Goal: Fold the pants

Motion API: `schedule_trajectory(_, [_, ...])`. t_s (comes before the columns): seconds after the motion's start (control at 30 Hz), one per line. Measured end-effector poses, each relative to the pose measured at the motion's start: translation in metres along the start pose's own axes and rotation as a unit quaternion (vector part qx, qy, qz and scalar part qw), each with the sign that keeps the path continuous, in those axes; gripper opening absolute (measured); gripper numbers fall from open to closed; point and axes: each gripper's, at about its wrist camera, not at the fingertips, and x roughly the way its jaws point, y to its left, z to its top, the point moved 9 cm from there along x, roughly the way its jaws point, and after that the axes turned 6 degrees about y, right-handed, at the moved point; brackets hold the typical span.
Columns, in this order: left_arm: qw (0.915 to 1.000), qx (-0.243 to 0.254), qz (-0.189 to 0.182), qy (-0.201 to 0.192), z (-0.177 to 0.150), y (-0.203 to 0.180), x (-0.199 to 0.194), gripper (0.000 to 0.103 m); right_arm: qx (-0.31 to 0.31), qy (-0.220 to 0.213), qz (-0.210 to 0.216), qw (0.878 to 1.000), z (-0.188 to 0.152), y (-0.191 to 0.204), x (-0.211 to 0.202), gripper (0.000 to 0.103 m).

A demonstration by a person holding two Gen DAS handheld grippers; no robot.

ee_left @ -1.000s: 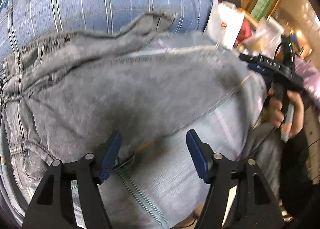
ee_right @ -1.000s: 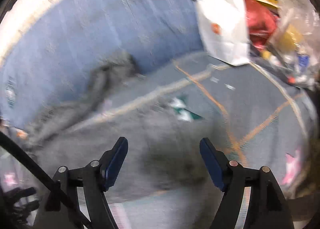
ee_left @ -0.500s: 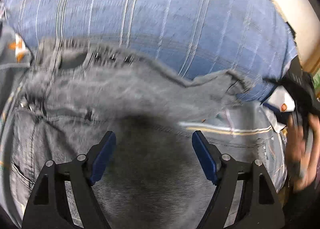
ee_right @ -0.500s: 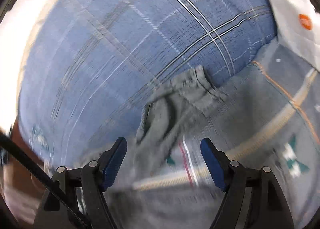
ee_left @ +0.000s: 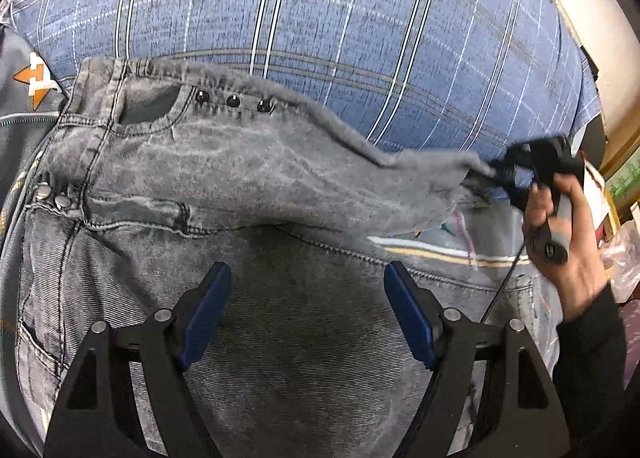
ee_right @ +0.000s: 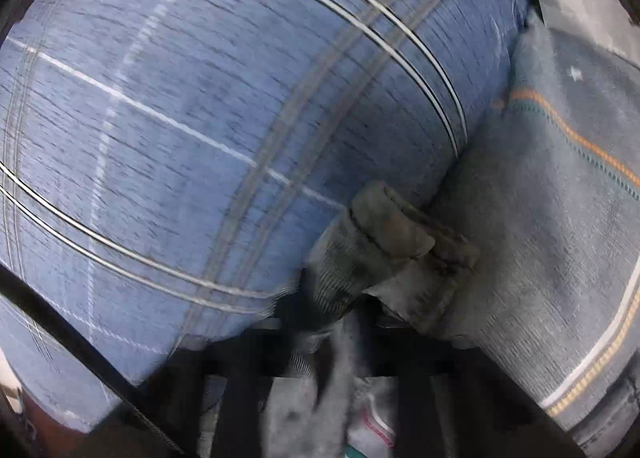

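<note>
Right claw (ee_right: 352, 322) newly clamping one pants (ee_left: 248, 177) hem.

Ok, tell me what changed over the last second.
The right claw moved in toward the blue plaid cushion and shut on the hem of the grey jeans; it was open before. The left claw stayed open above the jeans, holding nothing.
</note>
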Motion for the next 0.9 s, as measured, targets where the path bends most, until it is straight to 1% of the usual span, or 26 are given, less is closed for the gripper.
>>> schedule_trajectory(0.1, [0.9999, 0.003, -0.008, -0.009, 0.004, -0.006, -0.011, 0.078, -0.048, -0.012, 0.007, 0.999, -0.021, 0.002, -0.034, 0.011])
schedule_trajectory(0.17, [0.9997, 0.003, -0.019, -0.013, 0.004, -0.009, -0.019, 0.079, -0.096, -0.017, 0.018, 0.995, -0.052, 0.002, -0.073, 0.011])
schedule_trajectory(0.23, [0.9991, 0.002, -0.041, -0.011, 0.003, -0.015, -0.027, 0.079, -0.126, -0.021, 0.043, 0.991, -0.088, -0.003, -0.112, 0.011])
schedule_trajectory(0.3, [0.9976, -0.002, -0.069, -0.005, 0.001, -0.020, -0.032, 0.078, -0.151, -0.027, 0.065, 0.986, -0.119, -0.009, -0.139, 0.011])
schedule_trajectory(0.33, [0.9967, -0.004, -0.081, 0.001, 0.001, -0.022, -0.031, 0.078, -0.172, -0.034, 0.078, 0.981, -0.141, -0.017, -0.155, 0.011])
schedule_trajectory(0.37, [0.9953, -0.006, -0.096, 0.010, -0.002, -0.024, -0.031, 0.078, -0.178, -0.038, 0.090, 0.979, -0.151, -0.025, -0.164, 0.011])
schedule_trajectory(0.4, [0.9937, -0.008, -0.110, 0.018, -0.004, -0.026, -0.029, 0.078, -0.179, -0.033, 0.104, 0.978, -0.162, -0.034, -0.168, 0.011])
schedule_trajectory(0.47, [0.9887, -0.017, -0.143, 0.042, -0.011, -0.030, -0.022, 0.078, -0.156, -0.019, 0.142, 0.977, -0.175, -0.049, -0.160, 0.011])
schedule_trajectory(0.5, [0.9871, -0.025, -0.149, 0.053, -0.014, -0.030, -0.017, 0.078, -0.144, -0.020, 0.159, 0.977, -0.182, -0.061, -0.157, 0.011])
schedule_trajectory(0.53, [0.9862, -0.031, -0.151, 0.061, -0.017, -0.031, -0.014, 0.078, -0.125, -0.016, 0.153, 0.980, -0.183, -0.075, -0.147, 0.011])
schedule_trajectory(0.57, [0.9858, -0.035, -0.150, 0.068, -0.018, -0.031, -0.010, 0.078, -0.106, 0.004, 0.143, 0.984, -0.181, -0.080, -0.138, 0.011])
schedule_trajectory(0.6, [0.9855, -0.038, -0.146, 0.077, -0.017, -0.033, -0.005, 0.078, -0.104, 0.020, 0.155, 0.982, -0.175, -0.079, -0.133, 0.011])
schedule_trajectory(0.63, [0.9853, -0.039, -0.143, 0.085, -0.016, -0.037, -0.001, 0.078, -0.109, 0.020, 0.162, 0.981, -0.172, -0.076, -0.136, 0.011])
schedule_trajectory(0.7, [0.9837, -0.041, -0.144, 0.100, -0.012, -0.048, 0.005, 0.078, -0.121, 0.006, 0.168, 0.978, -0.169, -0.069, -0.148, 0.011])
schedule_trajectory(0.77, [0.9806, -0.058, -0.142, 0.122, -0.003, -0.057, 0.019, 0.078, -0.137, 0.003, 0.176, 0.975, -0.172, -0.064, -0.158, 0.011])
schedule_trajectory(0.83, [0.9746, -0.085, -0.145, 0.148, 0.005, -0.064, 0.037, 0.078, -0.145, 0.008, 0.165, 0.976, -0.171, -0.063, -0.156, 0.011])
schedule_trajectory(0.87, [0.9717, -0.104, -0.148, 0.153, 0.011, -0.066, 0.045, 0.078, -0.146, 0.018, 0.154, 0.977, -0.173, -0.065, -0.152, 0.011])
schedule_trajectory(0.9, [0.9718, -0.114, -0.139, 0.152, 0.017, -0.066, 0.053, 0.078, -0.143, 0.030, 0.146, 0.978, -0.175, -0.069, -0.147, 0.011])
